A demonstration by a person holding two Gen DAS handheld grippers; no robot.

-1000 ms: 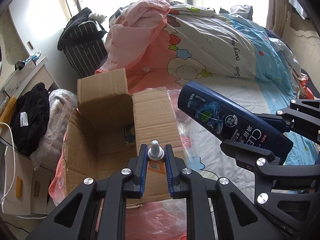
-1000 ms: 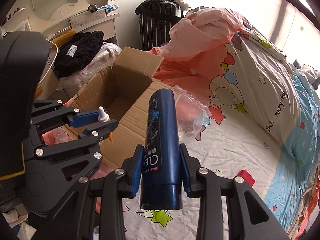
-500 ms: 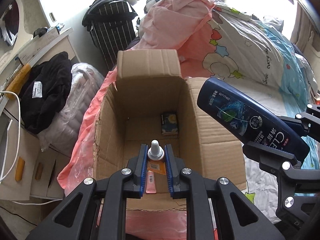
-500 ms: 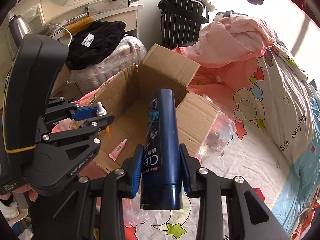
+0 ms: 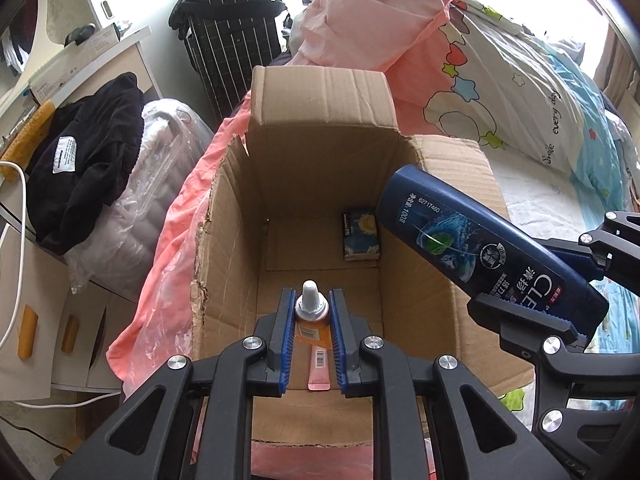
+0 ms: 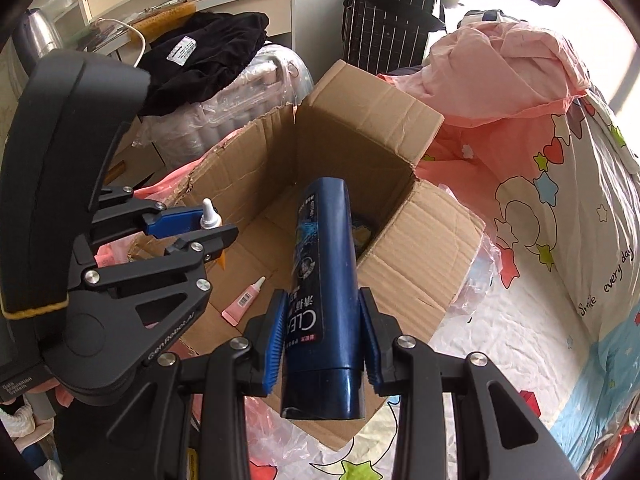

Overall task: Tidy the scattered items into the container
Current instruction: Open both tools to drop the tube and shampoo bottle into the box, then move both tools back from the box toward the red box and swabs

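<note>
Open brown corrugated cardboard box (image 5: 320, 184) sits on the bed, flaps up, left wall torn along its rim. Inside on the floor: a small blue-and-yellow printed carton (image 5: 360, 236) in the far right corner, and a thin pink tube with a white cap and barcode label (image 6: 244, 300) lying flat near the front. Left gripper (image 5: 309, 312) hangs over the box's near edge, pointing steeply down, jaws squeezed fully together on a small orange tube with a grey-white nozzle cap (image 5: 310, 306); cap sticks up between the blue pads. Right gripper (image 6: 323, 330) clamps a dark blue plastic shampoo bottle (image 6: 326, 280) near its cap end, jaws only partly closed by the bottle's width; the bottle's base reaches out over the box's opening, above the right wall. Around the box: pink plastic sheeting (image 5: 176, 240), a star-patterned quilt (image 5: 520, 92) to the right, a rumpled pink sheet (image 5: 372, 12) behind. Black garment (image 5: 84, 152) on clear-wrapped bundles at left; black striped suitcase (image 5: 232, 32) beyond.
</note>
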